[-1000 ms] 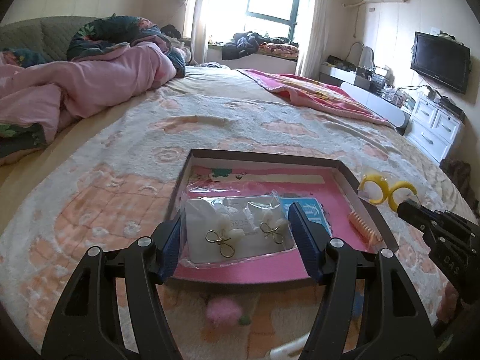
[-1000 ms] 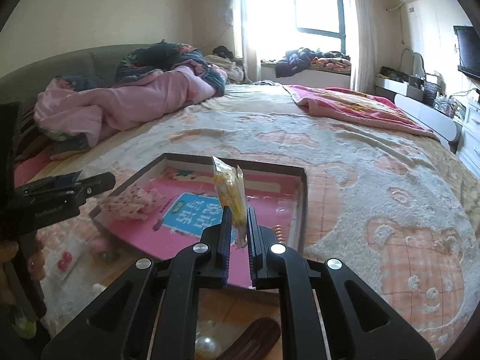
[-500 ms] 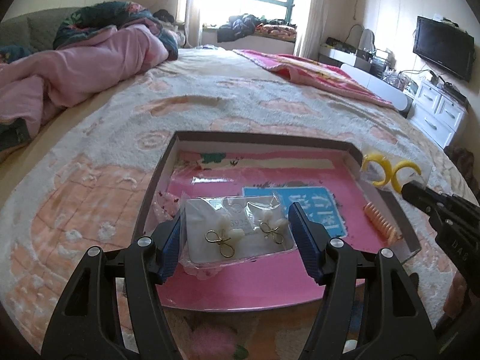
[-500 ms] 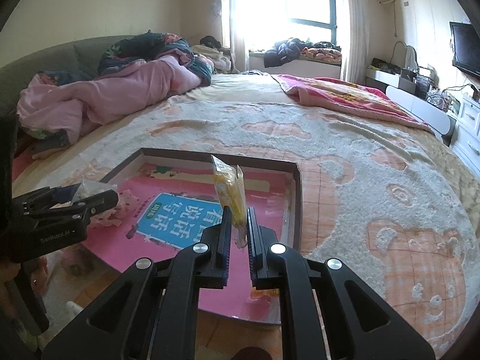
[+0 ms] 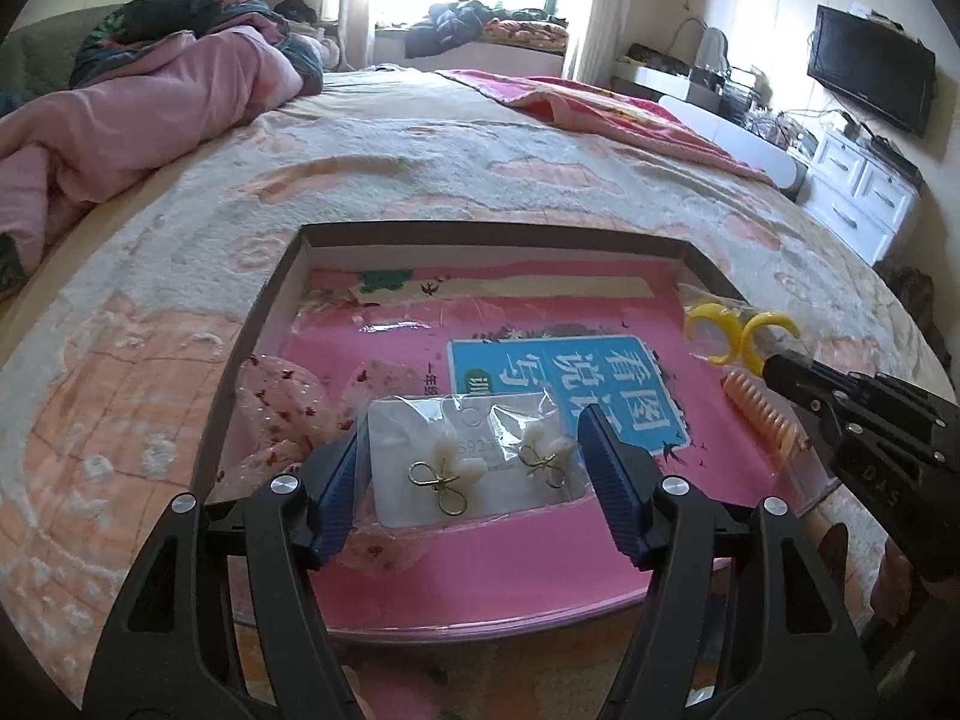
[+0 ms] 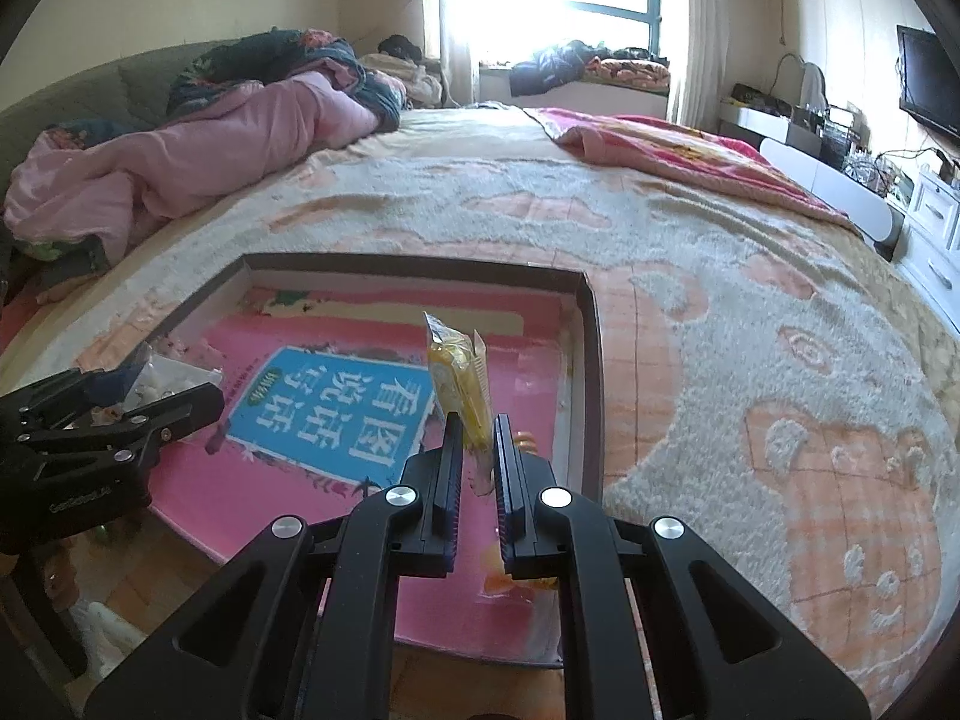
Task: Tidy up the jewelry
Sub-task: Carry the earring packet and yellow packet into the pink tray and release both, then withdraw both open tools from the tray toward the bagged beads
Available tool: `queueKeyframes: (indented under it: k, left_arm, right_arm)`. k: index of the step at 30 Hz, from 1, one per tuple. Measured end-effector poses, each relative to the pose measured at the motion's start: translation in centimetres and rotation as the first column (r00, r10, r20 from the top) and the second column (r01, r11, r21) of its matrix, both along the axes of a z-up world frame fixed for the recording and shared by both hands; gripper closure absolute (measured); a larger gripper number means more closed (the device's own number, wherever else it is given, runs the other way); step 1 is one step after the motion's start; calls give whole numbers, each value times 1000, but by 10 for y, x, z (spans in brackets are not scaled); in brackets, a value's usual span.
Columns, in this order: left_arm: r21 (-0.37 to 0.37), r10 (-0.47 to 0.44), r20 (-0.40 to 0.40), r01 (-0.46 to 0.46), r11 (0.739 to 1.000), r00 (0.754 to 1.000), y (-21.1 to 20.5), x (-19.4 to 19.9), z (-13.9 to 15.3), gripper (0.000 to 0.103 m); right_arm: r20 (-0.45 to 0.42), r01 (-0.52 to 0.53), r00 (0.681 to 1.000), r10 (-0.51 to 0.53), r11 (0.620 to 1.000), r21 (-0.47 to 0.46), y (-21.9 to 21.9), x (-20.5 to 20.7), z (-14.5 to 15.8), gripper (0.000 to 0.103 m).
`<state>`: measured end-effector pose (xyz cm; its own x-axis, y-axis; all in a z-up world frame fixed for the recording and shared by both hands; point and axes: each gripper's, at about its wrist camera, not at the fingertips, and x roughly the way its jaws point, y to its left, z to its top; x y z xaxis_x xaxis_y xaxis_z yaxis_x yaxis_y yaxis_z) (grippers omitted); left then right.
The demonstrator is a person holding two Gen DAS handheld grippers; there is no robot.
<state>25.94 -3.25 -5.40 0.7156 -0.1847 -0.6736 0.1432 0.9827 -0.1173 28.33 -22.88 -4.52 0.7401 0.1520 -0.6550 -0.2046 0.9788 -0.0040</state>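
— What fills the room, as you see it?

— A wide bed [image 5: 420, 180] under a fleecy peach-and-cream blanket takes up nearly everything. A pink quilt [image 5: 120, 114] is heaped at the upper left of the left wrist view, and a television [image 5: 870, 84] hangs at the upper right.

— And on the bed?

— A shallow dark-rimmed box [image 5: 264, 324] sits in the middle of both views. Its floor is covered by a pink book cover with a blue label [image 5: 564, 384] printed in Chinese characters.

— Where are the grippers?

— Both hang over the near part of the box. The left gripper [image 5: 474, 480], bottom centre of its own view, stands fairly wide, and its blue pads press the two side edges of a clear packet holding a white earring card [image 5: 468, 468]. Two gold-wire earrings with white petals are pinned on that card. The packet is up off the box floor, above a speckled pink pouch [image 5: 276, 414] lying in the box's left part.

— The right one?

— The right gripper [image 6: 477, 450] is clamped tight on the lower end of a small yellow packet [image 6: 459, 378], which stands upright above the box's right half. From the left wrist view, at the right edge, yellow rings [image 5: 738, 336] show inside it.

— Anything smaller?

— An orange spiral hair tie [image 5: 762, 414] lies in the box near its right wall, just below that packet.
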Motion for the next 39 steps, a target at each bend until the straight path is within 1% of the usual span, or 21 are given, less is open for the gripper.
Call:
queueKeyframes:
  k: [4, 8, 12, 16, 18, 21, 24, 26, 28, 31, 36, 39]
  left_arm:
    - [2, 3, -3, -3, 1000, 1000, 1, -1, -1, 43]
    - [7, 13, -2, -13, 1000, 1000, 1, -2, -1, 38]
    - [28, 22, 14, -22, 999, 1000, 2, -7, 2, 34]
    - [22, 36, 21, -37, 999, 999, 5, -15, 6, 29]
    - [24, 41, 30, -42, 999, 999, 7, -19, 9, 27]
    - [23, 48, 41, -49, 999, 998, 10, -24, 13, 25]
    - [30, 56, 52, -58, 998, 997, 11, -32, 17, 21]
    - [29, 61, 55, -63, 998, 997, 12, -37, 19, 19]
    - [28, 71, 61, -73, 997, 996, 15, -43, 22, 17]
    - [25, 76, 77, -78, 997, 994, 17, -51, 28, 16]
    - [18, 89, 118, -92, 996, 989, 21, -67, 42, 14]
    - [14, 99, 130, -102, 995, 987, 27, -75, 46, 13]
  right_arm:
    - [-22, 8, 1000, -8, 1000, 14, -1, -1, -6, 92]
    - [-31, 0, 1000, 0, 1000, 20, -1, -6, -9, 92]
    - [-35, -5, 999, 6, 999, 32, -3, -13, -9, 91]
    - [-35, 1, 999, 1, 998, 67, -9, -20, -7, 74]
    - [-33, 2, 999, 0, 997, 75, -10, -24, -5, 73]
    - [-22, 4, 1000, -2, 997, 77, -13, -30, -2, 68]
    - [-19, 2, 1000, 0, 995, 95, -16, -37, 1, 60]
    - [-16, 0, 1000, 2, 993, 116, -19, -42, 3, 60]
    - [-2, -1, 1000, 1, 994, 107, -19, -48, 7, 59]
    - [27, -9, 1000, 6, 995, 100, -19, -59, 15, 54]
    - [61, -30, 998, 25, 996, 82, -17, -76, 25, 50]
    - [75, -46, 996, 40, 996, 74, -17, -85, 31, 48]
